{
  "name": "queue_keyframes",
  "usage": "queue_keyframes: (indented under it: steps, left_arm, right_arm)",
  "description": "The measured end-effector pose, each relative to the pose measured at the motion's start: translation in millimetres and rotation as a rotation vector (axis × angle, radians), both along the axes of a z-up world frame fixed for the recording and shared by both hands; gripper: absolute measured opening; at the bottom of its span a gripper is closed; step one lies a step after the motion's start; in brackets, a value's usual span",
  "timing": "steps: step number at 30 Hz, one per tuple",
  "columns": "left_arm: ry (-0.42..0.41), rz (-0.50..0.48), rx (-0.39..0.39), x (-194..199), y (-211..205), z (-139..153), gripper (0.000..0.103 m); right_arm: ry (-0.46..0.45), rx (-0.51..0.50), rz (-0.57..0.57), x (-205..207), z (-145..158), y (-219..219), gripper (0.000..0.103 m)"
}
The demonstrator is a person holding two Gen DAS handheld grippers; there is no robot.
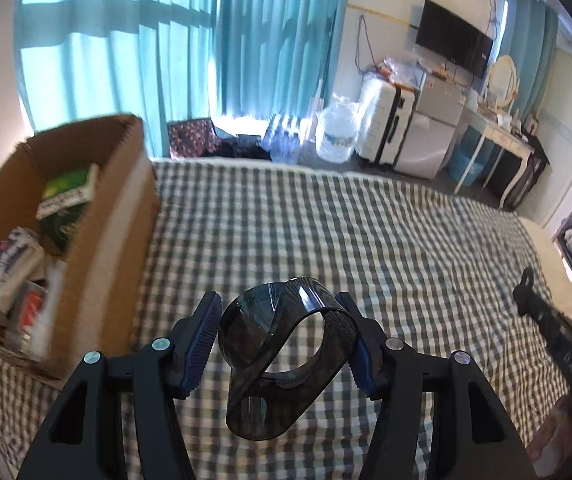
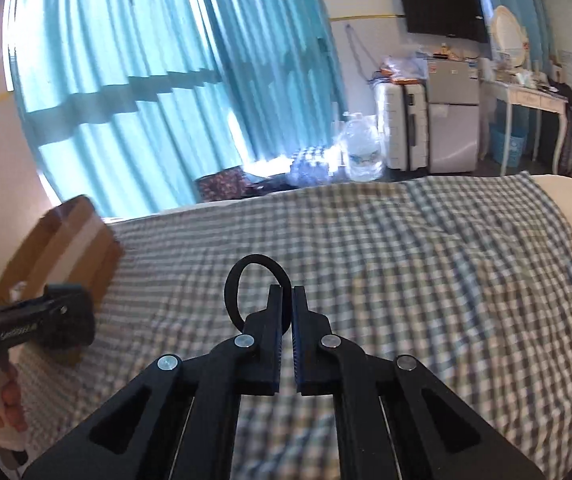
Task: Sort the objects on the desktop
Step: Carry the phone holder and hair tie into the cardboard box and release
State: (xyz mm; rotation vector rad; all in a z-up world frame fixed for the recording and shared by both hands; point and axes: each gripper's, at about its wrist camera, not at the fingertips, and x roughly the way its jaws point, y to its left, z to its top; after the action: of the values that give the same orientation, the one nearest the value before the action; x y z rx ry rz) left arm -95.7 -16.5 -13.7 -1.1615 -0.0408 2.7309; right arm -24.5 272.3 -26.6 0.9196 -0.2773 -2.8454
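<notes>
Clearly both tools are loaded above the checked bedspread (image 1: 365, 232). The left gripper (image 1: 284, 344) stands about half open with its blue ribbed pads (image 1: 202, 340) against the two sides of a smoky translucent plastic loop stand (image 1: 286, 344), a curled strip with a hole through its lower flap, carried in the air just right of the cardboard box (image 1: 98, 248), which already holds a green packet and other packs. This piece looks light and stiff yet springy, with glossy walls, so I judge it could slip or twist between the pads; taking it across the broad curved band, as now, seems safer than pinching the thin flap, and a hard squeeze might crack it. The right gripper (image 2: 287, 292) is fully closed on a black hair tie (image 2: 242, 276), whose loop sticks out to the left of the fingertips, clear of the bedspread. That tie should be very light, soft and limp, not fragile; a pinch anywhere on the ring will do, though it may dangle and cling to a pad on release.
</notes>
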Motion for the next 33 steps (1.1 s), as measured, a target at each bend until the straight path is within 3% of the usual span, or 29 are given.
queue_keyframes:
  steps: [2,11,16,20,21,22,24,25,26,29,33]
  left_arm:
    - [0.016,0.022,0.006,1,-22,17,0.06]
    - [0.067,0.153,-0.016,-13,-140,70,0.06]
    - [0.036,0.22,-0.042,-28,-199,65,0.06]
    - [0.03,0.191,-0.045,-35,-229,54,0.062]
    - [0.025,0.174,-0.026,-36,-235,52,0.077]
    - [0.017,0.177,-0.017,-37,-241,48,0.087]
    - [-0.004,0.202,-0.002,-40,-251,40,0.103]
    - [0.002,0.199,0.018,-39,-255,37,0.103]
    - [0.008,0.189,0.036,-36,-259,33,0.103]
    - [0.018,0.16,0.024,-27,-262,24,0.103]
    - [0.072,0.106,-0.02,-11,-257,20,0.103]
  right_arm:
    - [0.028,0.019,0.048,3,15,-32,0.004]
    - [0.091,-0.068,0.313,-24,71,-196,0.004]
    - [0.043,-0.13,0.408,-53,74,-280,0.004]
    - [-0.032,-0.154,0.417,-75,65,-323,0.005]
    - [-0.042,-0.143,0.416,-78,65,-329,0.005]
    - [-0.056,-0.121,0.409,-81,63,-336,0.009]
    - [-0.093,-0.082,0.352,-85,59,-340,0.042]
    - [-0.103,-0.071,0.313,-84,57,-333,0.086]
    - [-0.097,-0.069,0.273,-82,56,-329,0.102]
    - [-0.031,-0.086,0.2,-63,56,-316,0.102]
    - [0.054,0.004,0.037,-19,59,-302,0.102]
